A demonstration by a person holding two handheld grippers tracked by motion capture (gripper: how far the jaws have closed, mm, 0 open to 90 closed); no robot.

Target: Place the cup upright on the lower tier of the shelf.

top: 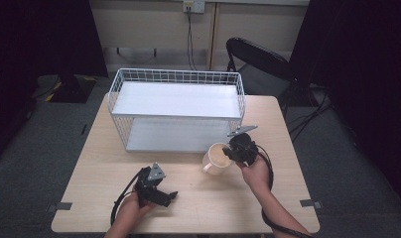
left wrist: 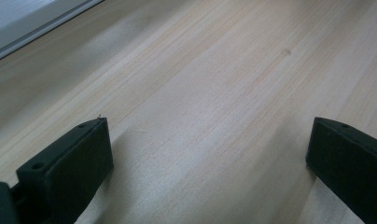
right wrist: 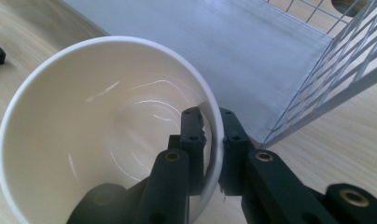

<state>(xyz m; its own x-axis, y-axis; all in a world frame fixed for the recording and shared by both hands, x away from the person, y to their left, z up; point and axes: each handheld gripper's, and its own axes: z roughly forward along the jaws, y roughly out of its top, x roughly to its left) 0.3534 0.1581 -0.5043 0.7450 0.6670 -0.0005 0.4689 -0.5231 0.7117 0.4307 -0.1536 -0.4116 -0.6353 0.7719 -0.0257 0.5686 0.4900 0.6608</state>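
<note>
In the high view we see a pale wooden desk (top: 188, 193) filling the middle of the frame, with a white wire rack (top: 177, 110) standing on its far half. The rack has a flat white top shelf and a lower shelf, with wire mesh around the upper rim and down its sides.

The right hand-held gripper (top: 229, 153) sits right of centre, just in front of the rack's lower right corner. Its jaws are clamped on the rim of a white mug (top: 216, 158) — in the right gripper view (right wrist: 210, 140) one jaw lies inside the mug wall and the other outside, pinching the rim at the lower middle of the frame. The mug (right wrist: 107, 130) looks empty, and its handle points toward the lower left in the high view. We cannot tell whether it rests on the desk or is lifted. Beyond the mug, the rack's lower shelf and mesh side (right wrist: 336, 60) fill the upper right.

The left hand-held gripper (top: 172, 195) lies low at the lower left of the high view, near the desk's front edge and well apart from the mug. In the left gripper view its jaws (left wrist: 205, 154) stand wide apart — with bare desk (left wrist: 214, 93) between them, holding nothing.
</note>
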